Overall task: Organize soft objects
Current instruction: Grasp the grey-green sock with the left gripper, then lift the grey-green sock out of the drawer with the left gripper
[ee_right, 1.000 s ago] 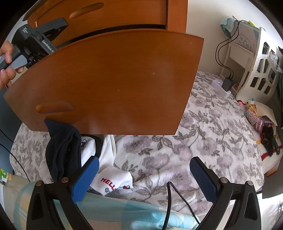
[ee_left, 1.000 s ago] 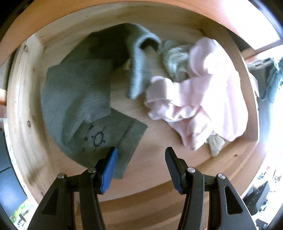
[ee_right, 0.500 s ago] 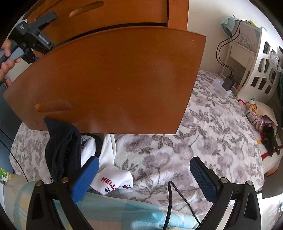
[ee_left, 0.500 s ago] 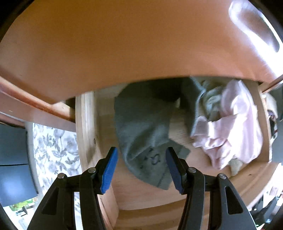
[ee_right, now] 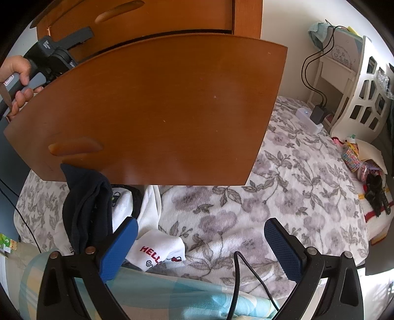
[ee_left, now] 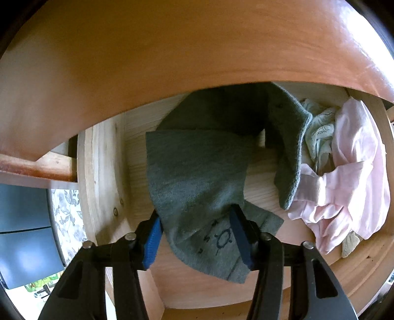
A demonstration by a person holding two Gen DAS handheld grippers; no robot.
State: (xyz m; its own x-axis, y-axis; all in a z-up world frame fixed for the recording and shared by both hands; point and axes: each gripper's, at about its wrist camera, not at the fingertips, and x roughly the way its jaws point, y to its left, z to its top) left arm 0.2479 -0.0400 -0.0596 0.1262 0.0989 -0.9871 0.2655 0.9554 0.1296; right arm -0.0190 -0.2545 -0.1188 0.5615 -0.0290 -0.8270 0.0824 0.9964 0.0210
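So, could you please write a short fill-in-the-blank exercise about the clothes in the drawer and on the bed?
1. The left gripper is closing around a ____ sock in the wooden drawer.
2. Beside that sock lies a crumpled ____ garment.
3. The right gripper is open and holds ____.
4. On the bed, a white sock shows red letters reading ____.

Missing words: grey; pink; nothing; HELL

Daylit bedroom: orange-brown wooden dresser [ee_right: 160, 17] with its drawer front [ee_right: 152, 110] pulled out over a bed under a grey floral blanket [ee_right: 283, 187], white wall [ee_right: 283, 37], white cut-out headboard [ee_right: 364, 103], white nightstand [ee_right: 335, 71] with black cables.
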